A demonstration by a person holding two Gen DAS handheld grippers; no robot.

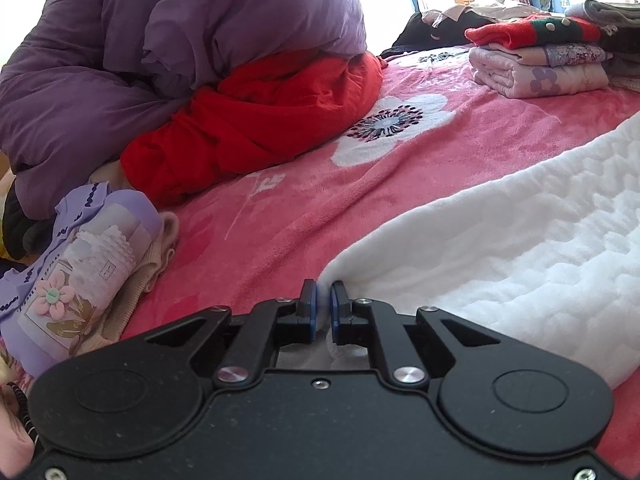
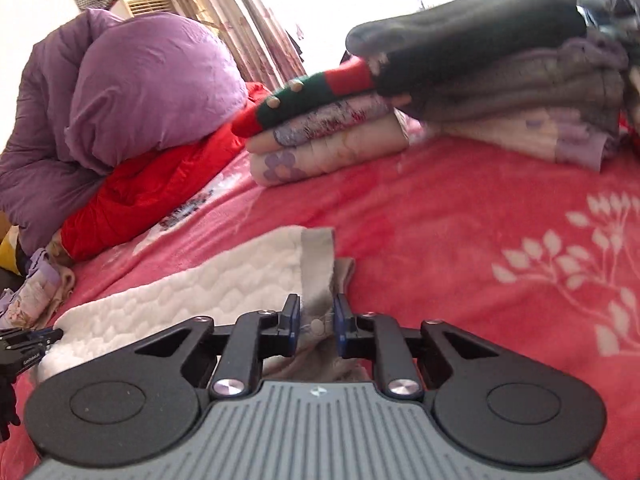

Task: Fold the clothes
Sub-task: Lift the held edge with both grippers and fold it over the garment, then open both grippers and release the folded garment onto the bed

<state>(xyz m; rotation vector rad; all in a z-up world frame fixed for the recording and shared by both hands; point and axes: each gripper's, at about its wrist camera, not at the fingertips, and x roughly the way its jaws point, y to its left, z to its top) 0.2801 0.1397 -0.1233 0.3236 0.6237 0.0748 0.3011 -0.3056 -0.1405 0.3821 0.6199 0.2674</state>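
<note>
A white quilted garment (image 1: 500,232) lies flat on the pink floral bed cover (image 1: 320,184). My left gripper (image 1: 323,292) is shut on the garment's near corner. In the right wrist view the same white garment (image 2: 208,288) has a grey lining and hem (image 2: 318,264) with a snap button. My right gripper (image 2: 316,312) is shut on that grey edge, with the cloth bunched between its pads. The left gripper (image 2: 44,338) shows at the far left, pinching the other corner.
A purple duvet (image 1: 160,40) sits on a red quilt (image 1: 260,120) at the back left. Folded clothes are stacked at the back right (image 1: 540,60) and close ahead in the right wrist view (image 2: 440,100). A lilac patterned garment (image 1: 80,280) lies at the left.
</note>
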